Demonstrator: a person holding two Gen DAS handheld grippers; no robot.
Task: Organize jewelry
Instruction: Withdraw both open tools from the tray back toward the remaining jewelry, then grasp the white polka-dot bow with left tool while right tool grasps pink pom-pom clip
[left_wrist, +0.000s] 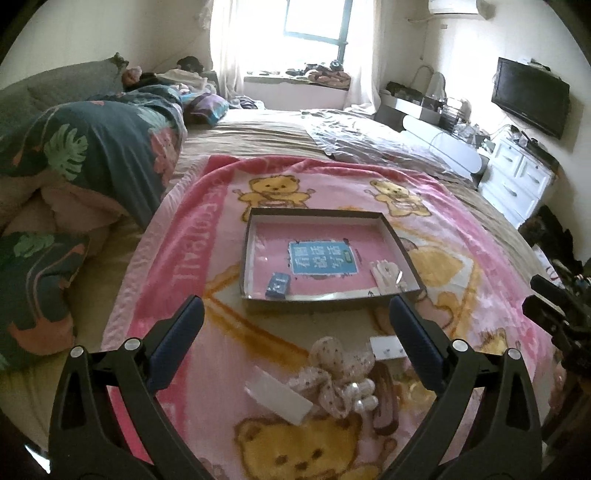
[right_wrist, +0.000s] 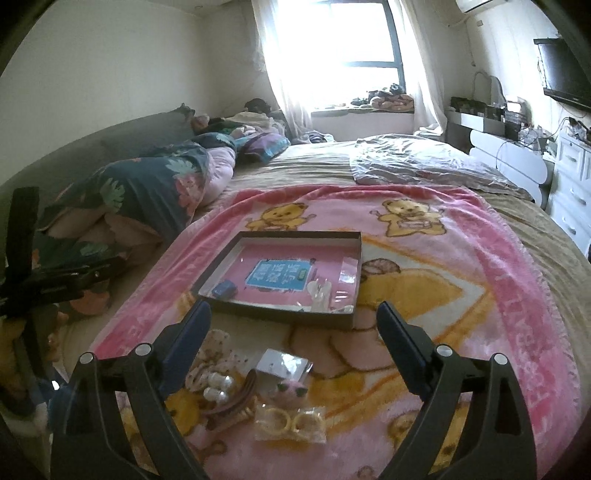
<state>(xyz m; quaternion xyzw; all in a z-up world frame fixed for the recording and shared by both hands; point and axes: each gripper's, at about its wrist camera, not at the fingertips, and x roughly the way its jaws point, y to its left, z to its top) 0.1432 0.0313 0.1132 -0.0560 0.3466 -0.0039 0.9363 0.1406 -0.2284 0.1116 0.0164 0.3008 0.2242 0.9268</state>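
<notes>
Both my left gripper (left_wrist: 295, 314) and right gripper (right_wrist: 293, 319) hang released over a pink bear blanket (right_wrist: 443, 295) on the bed (left_wrist: 266, 136). The shallow tray (right_wrist: 284, 315) lies at twelve o'clock. Only my right view shows bagged yellow rings (right_wrist: 290, 422).

**A lived-in home bedroom**

A wide bed (left_wrist: 258, 136) fills the room, spread with a pink teddy-bear blanket (left_wrist: 332, 192) and a rumpled leaf-print quilt (left_wrist: 92, 147) bunched along one side. Behind it, sheer curtains (right_wrist: 280, 74) hang beside a bright window (right_wrist: 351, 33) whose sill is heaped with clothes. On the far wall a flat TV (left_wrist: 530, 96) is mounted above a white dresser (left_wrist: 517, 181) cluttered with cables and small things, and an air conditioner (left_wrist: 452, 6) sits near the ceiling.
</notes>
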